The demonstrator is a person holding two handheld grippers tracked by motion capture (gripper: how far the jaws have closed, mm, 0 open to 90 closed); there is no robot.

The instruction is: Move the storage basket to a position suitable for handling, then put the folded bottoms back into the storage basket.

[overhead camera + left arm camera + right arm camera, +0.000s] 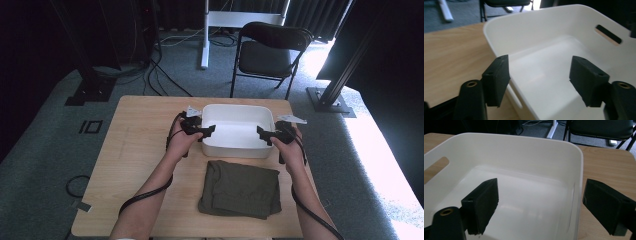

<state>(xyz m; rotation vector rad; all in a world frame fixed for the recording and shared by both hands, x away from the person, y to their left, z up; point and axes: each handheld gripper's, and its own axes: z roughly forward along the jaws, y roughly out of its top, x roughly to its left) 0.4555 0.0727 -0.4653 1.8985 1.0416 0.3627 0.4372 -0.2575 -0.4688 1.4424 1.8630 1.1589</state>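
Grippers at both ends of the white tub (235,145), jaws open.

My left gripper (206,132) straddles the tub's left wall, one jaw outside and one inside, pads clear of the plastic. My right gripper (263,134) straddles the right wall likewise, jaws spread wide, nothing gripped. Tub rests on the wooden table (135,165) near its far edge, empty. Folded dark green cloth (241,189) lies just in front of the tub, near the table's front edge.
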